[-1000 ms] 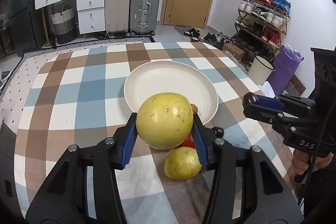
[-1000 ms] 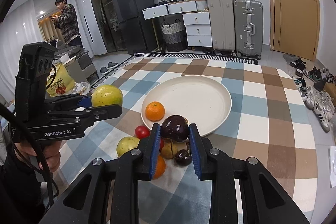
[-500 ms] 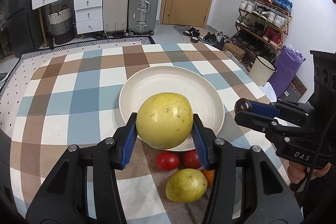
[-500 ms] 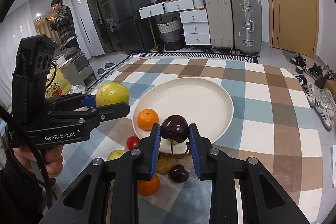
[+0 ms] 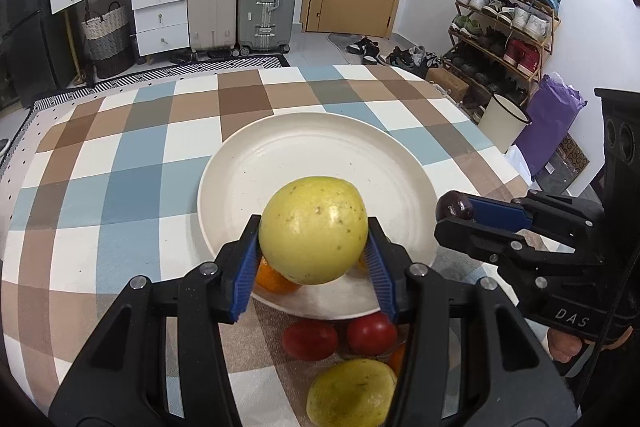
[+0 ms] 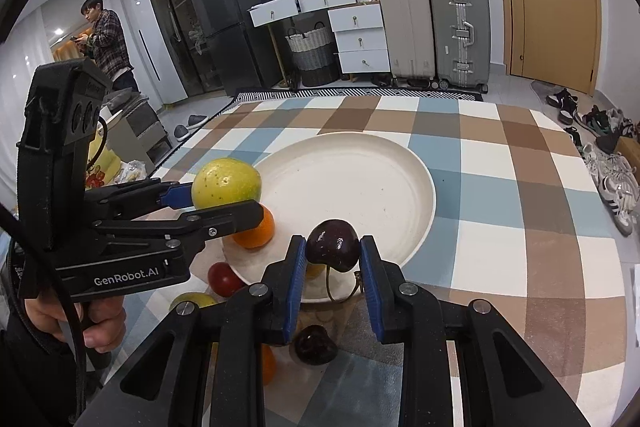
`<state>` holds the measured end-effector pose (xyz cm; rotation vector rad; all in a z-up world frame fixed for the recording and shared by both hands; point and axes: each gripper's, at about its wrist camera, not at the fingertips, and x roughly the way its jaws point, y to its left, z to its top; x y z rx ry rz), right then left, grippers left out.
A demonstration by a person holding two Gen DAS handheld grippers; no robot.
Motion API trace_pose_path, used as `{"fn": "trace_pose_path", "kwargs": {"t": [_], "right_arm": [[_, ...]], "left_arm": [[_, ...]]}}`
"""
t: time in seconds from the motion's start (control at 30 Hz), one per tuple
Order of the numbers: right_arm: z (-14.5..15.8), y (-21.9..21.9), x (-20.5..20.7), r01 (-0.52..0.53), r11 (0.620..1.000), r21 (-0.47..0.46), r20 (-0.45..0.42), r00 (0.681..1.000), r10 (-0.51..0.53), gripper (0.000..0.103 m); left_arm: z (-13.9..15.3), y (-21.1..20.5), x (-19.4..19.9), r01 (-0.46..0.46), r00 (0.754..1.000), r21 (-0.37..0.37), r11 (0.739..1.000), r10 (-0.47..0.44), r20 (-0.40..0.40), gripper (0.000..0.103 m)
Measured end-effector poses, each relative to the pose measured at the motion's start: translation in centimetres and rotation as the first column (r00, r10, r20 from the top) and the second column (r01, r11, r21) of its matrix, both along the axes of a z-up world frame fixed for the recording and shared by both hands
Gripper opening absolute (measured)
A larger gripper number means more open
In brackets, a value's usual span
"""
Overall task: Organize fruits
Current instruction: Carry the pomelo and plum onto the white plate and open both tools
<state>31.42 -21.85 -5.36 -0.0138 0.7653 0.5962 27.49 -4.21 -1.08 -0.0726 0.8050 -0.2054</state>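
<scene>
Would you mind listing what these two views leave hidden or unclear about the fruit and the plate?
- Left wrist view: the held yellow-green fruit covers most of the orange and the plate floor beneath it.
- Left wrist view: the left gripper body cuts off the fruits lying on the table.
- Right wrist view: the right gripper hides whether the cherry is above the plate's near rim or the cloth.
- Right wrist view: a yellowish fruit behind its left jaw is unidentifiable.
</scene>
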Motion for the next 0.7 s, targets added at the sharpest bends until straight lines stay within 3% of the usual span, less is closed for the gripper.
{"fn": "trace_pose_path", "kwargs": {"t": [0.7], "right_arm": [[-2.2,0.3,2.1,0.020,0.999,-0.027,-0.046,0.999,-0.022,0.027]], "left_arm": [[-1.7,-1.0,2.6,0.012,0.999,0.021,1.000,-0.012,-0.030,0.047]]}}
